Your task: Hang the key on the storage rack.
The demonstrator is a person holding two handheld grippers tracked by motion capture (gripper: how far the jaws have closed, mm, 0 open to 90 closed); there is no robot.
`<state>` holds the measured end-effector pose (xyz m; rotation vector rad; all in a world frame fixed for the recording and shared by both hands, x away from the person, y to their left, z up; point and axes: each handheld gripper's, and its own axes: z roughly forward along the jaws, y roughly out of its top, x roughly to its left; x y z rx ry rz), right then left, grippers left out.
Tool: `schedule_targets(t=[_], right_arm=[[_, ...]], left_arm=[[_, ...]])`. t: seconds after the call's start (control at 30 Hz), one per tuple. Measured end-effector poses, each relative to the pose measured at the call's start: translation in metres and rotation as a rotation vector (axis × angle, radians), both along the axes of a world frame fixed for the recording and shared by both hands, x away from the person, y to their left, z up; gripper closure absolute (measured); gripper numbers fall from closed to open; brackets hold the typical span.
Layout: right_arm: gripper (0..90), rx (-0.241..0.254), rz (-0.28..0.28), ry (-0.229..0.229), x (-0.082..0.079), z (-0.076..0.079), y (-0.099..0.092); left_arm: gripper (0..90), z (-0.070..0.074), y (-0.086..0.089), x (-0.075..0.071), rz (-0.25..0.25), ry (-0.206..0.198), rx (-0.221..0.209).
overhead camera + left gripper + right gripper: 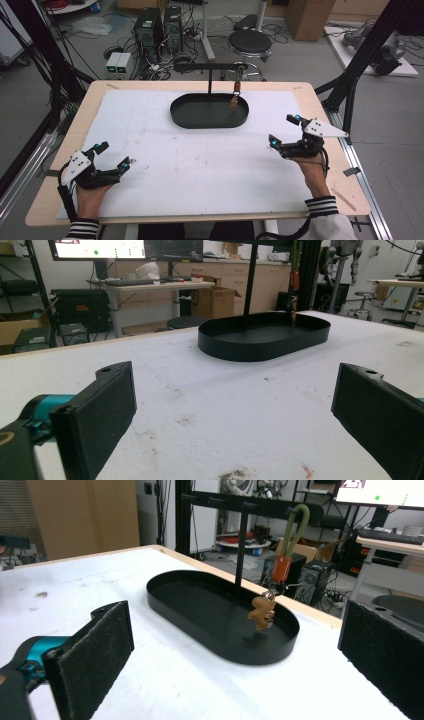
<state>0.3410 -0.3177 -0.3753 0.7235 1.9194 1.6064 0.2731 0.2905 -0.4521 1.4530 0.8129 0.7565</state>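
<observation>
I see both grippers, left (pixel 112 156) and right (pixel 283 131), jaws wide and empty; charm (pixel 262 613) hangs untouched over tray (pixel 186 120), center frame.

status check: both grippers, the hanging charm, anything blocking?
Left gripper open, right gripper open, both holding nothing. Brown charm hangs from stand above black tray. Nothing between jaws and tray.

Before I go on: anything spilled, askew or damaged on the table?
Nothing serious. The white mat has small brown stains and crumbs. The black tray sits flat, and the keychain hangs above it from the stand.
</observation>
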Motion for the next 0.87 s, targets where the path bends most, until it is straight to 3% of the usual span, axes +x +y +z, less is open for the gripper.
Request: schedule_targets(t=[0.27,0.4,0.47,0.87], right_arm=[[0.2,0.069,-0.040,-0.029,-0.024,-0.048,-0.014],[0.3,0.104,-0.071,-0.039,-0.030,-0.065,-0.017],[0.2,0.143,-0.087,-0.058,-0.033,-0.071,-0.018],[0.3,0.100,-0.107,-0.081,-0.035,-0.077,-0.014]], left_arm=[[4.6,0.000,0.000,-0.001,-0.001,-0.010,0.000],[4.6,0.000,0.000,-0.001,-0.001,-0.010,0.004],[4.6,0.000,0.000,-0.001,-0.001,-0.012,0.005],[4.6,0.000,-0.001,-0.002,-0.001,-0.020,0.005]])
